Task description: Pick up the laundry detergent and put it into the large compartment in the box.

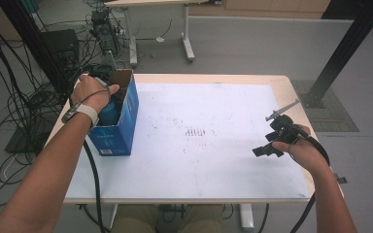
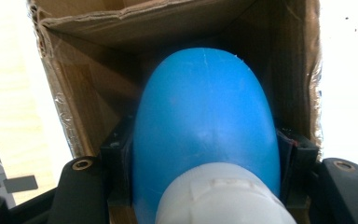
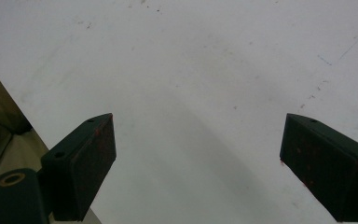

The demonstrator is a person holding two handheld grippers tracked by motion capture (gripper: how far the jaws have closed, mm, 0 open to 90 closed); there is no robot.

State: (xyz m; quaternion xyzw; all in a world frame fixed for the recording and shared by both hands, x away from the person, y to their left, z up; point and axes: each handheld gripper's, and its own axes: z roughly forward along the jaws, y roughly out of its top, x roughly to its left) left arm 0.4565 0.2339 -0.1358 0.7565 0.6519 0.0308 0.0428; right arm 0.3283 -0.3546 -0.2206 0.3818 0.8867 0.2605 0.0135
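Left hand-held gripper [image 2: 205, 186] was down inside the open top of the cardboard box [image 1: 126, 116], jaws pinching a blue bottle [image 2: 205, 121] from both sides. Bottle: smooth glossy plastic, rounded dome-like end pointing away from the hand-held gripper, white ribbed cap [image 2: 223, 196] nearest the camera. Box interior was raw brown corrugated board with frayed, taped edges, walls close on both sides of the jaws and beyond the bottle. Outside face was printed blue with a small white label low on it; the writing was too blurred to read.

Right hand-held gripper [image 3: 198, 168] was well apart from the box, jaws spread wide with nothing between them. Pads were flat, matte black, rectangular, with reddish specks. Below and ahead of it: the white worktop [image 1: 213, 160], smooth sheet, scuffed with dark specks and faint marks, pale wood edge around it.
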